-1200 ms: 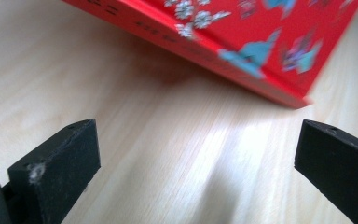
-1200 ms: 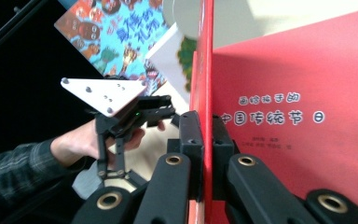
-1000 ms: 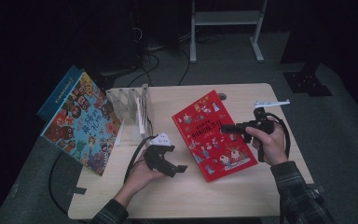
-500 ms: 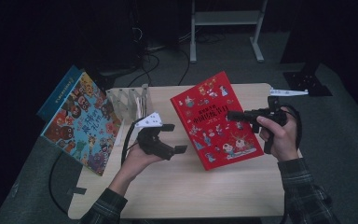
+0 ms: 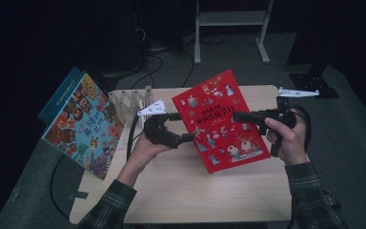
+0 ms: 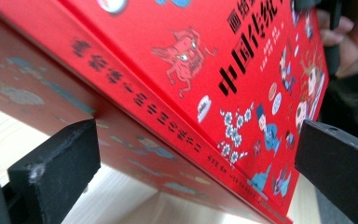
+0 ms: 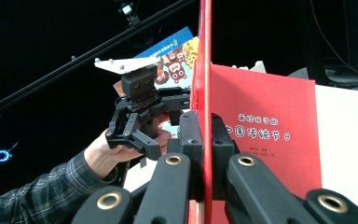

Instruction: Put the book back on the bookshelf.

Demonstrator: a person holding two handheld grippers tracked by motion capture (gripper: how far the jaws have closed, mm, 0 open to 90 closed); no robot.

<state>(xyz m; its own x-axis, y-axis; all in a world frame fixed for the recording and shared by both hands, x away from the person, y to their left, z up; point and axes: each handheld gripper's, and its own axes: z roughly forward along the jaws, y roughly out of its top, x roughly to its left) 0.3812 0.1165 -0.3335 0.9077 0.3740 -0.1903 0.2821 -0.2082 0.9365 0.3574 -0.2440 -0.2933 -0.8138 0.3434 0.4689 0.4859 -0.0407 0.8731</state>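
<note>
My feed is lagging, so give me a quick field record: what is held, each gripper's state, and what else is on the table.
held: red book, lifted and tilted above the table
right gripper: shut on the red book's front cover
left gripper: open, jaws either side of the red book's spine edge, pads apart from it
rack: pale, at the table's back left
blue book: leaning at the table's left edge

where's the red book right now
In the high view the red book is tilted above the table's middle, clamped at its right edge by the right gripper, with the left gripper's open jaws around its spine.
</note>
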